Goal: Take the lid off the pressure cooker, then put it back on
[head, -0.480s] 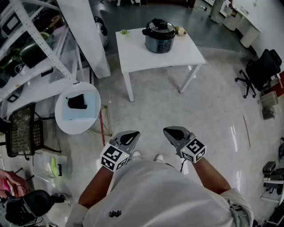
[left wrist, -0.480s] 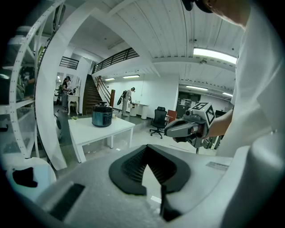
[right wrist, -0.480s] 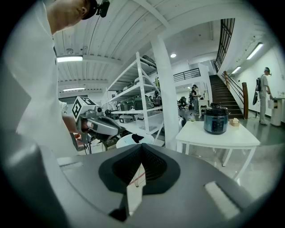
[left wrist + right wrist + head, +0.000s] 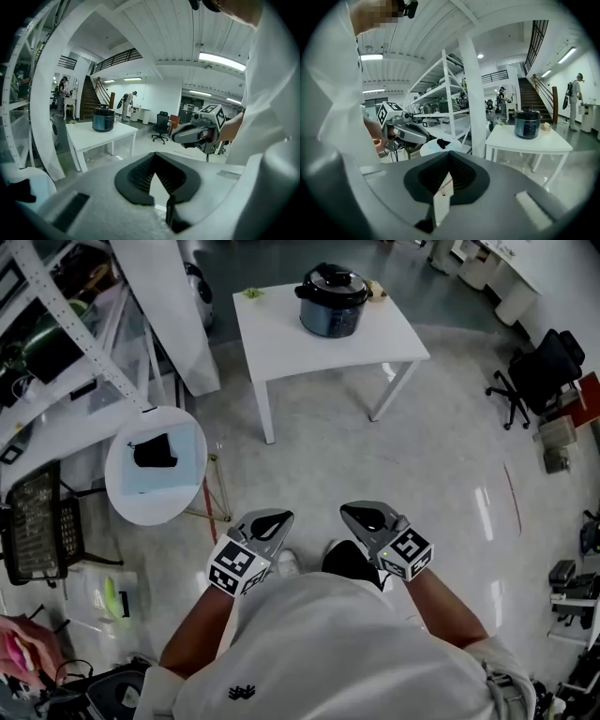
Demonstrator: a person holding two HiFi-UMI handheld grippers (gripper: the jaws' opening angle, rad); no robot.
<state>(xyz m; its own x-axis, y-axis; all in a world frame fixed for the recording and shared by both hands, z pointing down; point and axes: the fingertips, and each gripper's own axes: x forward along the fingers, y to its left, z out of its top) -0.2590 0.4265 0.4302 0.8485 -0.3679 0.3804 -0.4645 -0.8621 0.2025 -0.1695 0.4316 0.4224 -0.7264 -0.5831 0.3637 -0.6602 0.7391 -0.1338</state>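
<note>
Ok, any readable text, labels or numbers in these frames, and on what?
None readable.
Cubes on left gripper and right gripper: square marker patterns, no words.
Pressure cooker front panel: too small to read.
Shirt emblem: small mark, no legible letters.

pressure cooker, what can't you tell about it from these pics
- Cooker, head view: too far and small to tell whether its lid is locked.
- Its front panel, right gripper view: too small to read.
- Bits beside it on the table, every view: too small to identify.

Even indoor light from ceiling strip lamps [image 4: 220, 61]; glare streaks on floor [image 4: 483, 507]; fisheye edges dark, bent.
</note>
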